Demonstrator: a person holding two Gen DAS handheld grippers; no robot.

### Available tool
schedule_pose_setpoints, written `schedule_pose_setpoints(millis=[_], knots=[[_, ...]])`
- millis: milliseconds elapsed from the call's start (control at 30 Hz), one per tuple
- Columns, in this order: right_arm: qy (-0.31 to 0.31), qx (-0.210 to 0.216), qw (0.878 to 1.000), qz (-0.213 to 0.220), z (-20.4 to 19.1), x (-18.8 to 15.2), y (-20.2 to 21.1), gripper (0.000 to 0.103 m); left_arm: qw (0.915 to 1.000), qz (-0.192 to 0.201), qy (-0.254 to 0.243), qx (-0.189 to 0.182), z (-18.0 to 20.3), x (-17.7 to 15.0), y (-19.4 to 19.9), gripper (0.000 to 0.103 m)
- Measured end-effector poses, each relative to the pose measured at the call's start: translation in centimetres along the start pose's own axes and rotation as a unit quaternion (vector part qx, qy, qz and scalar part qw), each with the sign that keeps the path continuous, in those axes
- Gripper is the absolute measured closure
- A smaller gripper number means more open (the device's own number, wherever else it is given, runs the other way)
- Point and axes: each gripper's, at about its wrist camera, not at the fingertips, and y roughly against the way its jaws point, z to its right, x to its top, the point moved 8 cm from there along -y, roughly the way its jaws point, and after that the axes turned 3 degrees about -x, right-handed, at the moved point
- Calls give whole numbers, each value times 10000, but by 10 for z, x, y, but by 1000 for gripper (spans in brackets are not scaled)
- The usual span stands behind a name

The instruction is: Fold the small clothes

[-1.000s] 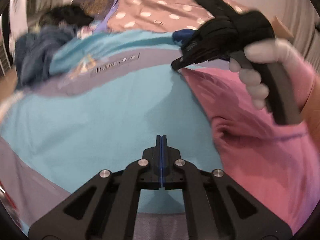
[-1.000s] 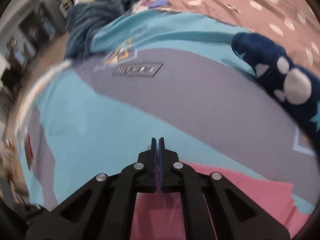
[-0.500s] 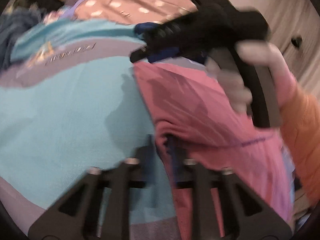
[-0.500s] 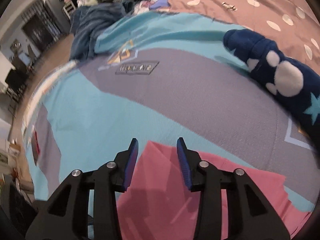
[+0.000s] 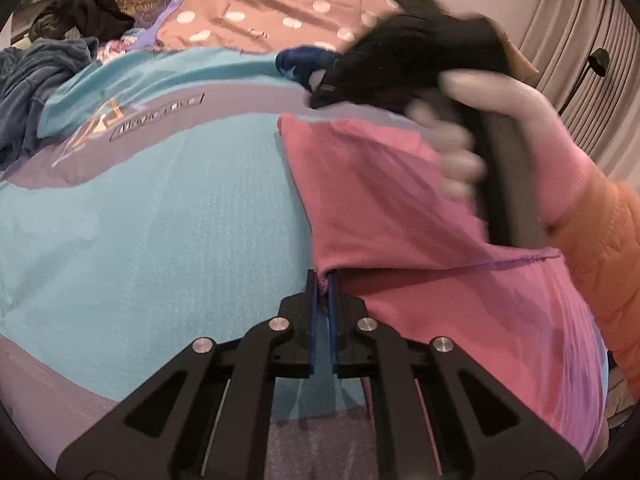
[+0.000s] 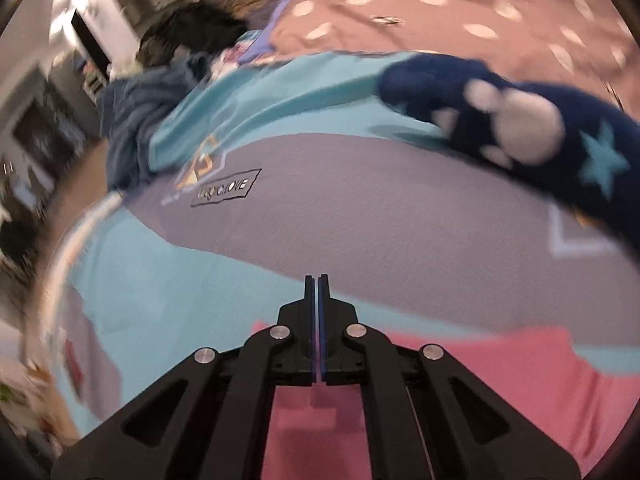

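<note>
Pink garment [image 5: 392,208] pinched, left tongs [image 5: 323,280].

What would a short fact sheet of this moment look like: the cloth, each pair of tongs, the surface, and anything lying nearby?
garment: pink cloth, partly folded over itself
left tongs: shut on an edge of the pink cloth
right tongs: shut; grip on cloth unclear
right hand: white glove, orange sleeve
surface: turquoise and grey bedspread
nearby: navy plush piece with white paw print; dark blue clothes heap
</note>
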Motion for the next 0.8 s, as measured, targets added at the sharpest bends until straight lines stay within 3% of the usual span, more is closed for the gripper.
schedule_pose_setpoints(millis=[100,167,233,300,367,400,433,533,667,767,800], knots=[[138,196,9994,234,19,-44,58,101,9986,512,-42,-108,3,14,16,96],[93,201,9992,334,39,-81,91,100,9932,1044,-170,-481,16,24,36,96],[-134,43,9991,392,70,-120,119,96,9866,1307,-273,-941,33,28,48,94],[-566,-339,9969,429,111,-158,138,85,9883,1139,-371,-946,42,24,41,86],[-1044,-955,9893,343,157,-193,143,80,9974,532,-431,-222,34,14,5,84],[-1158,-762,9889,527,163,-200,147,84,9995,-113,-279,95,23,3,-24,84],[-1348,-605,9865,708,170,-208,155,85,9995,-275,-142,9,21,1,-30,84],[-1803,-719,9774,837,178,-231,185,85,9996,-159,67,-208,16,3,-26,85],[-2208,-821,9608,1463,204,-259,242,78,9992,-170,-305,214,26,1,-26,85],[-2958,-1023,9329,1780,260,-294,281,73,9972,-191,-539,480,30,2,-25,84],[-3307,-1139,9181,1866,281,-310,294,73,9969,-178,-570,514,31,2,-22,84]])
